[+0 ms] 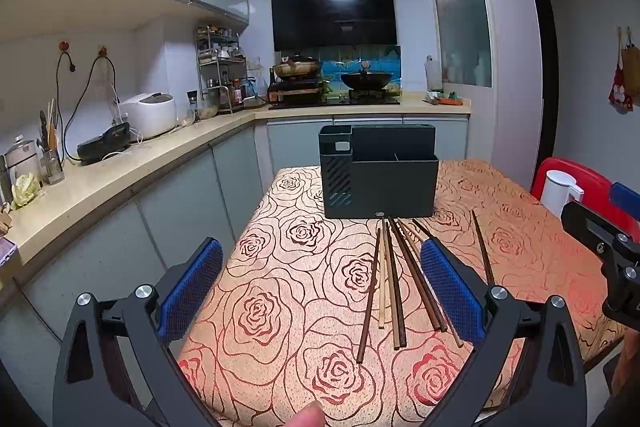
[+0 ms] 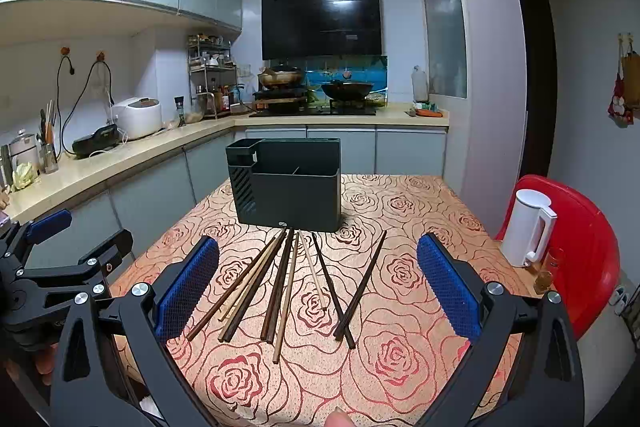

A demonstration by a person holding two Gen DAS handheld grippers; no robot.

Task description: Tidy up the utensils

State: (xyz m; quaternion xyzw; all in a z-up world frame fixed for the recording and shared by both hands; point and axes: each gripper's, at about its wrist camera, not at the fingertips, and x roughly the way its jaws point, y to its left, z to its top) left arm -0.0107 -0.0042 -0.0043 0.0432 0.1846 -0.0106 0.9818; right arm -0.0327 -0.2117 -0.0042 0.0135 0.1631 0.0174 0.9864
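Several wooden chopsticks (image 2: 280, 283), dark and light, lie fanned on the rose-patterned tablecloth in front of a dark utensil holder (image 2: 288, 187) with compartments. They also show in the left wrist view (image 1: 400, 279), before the holder (image 1: 380, 173). My right gripper (image 2: 318, 283) is open and empty, hovering above the chopsticks. My left gripper (image 1: 322, 287) is open and empty, to the left of the chopsticks; its right finger overlaps some of them. Each gripper shows at the edge of the other's view.
The table (image 2: 420, 211) stands in a kitchen. A white kettle (image 2: 528, 227) sits at its right edge by a red chair (image 2: 580, 227). A counter (image 2: 120, 155) with appliances runs along the left; a stove with pans lies behind.
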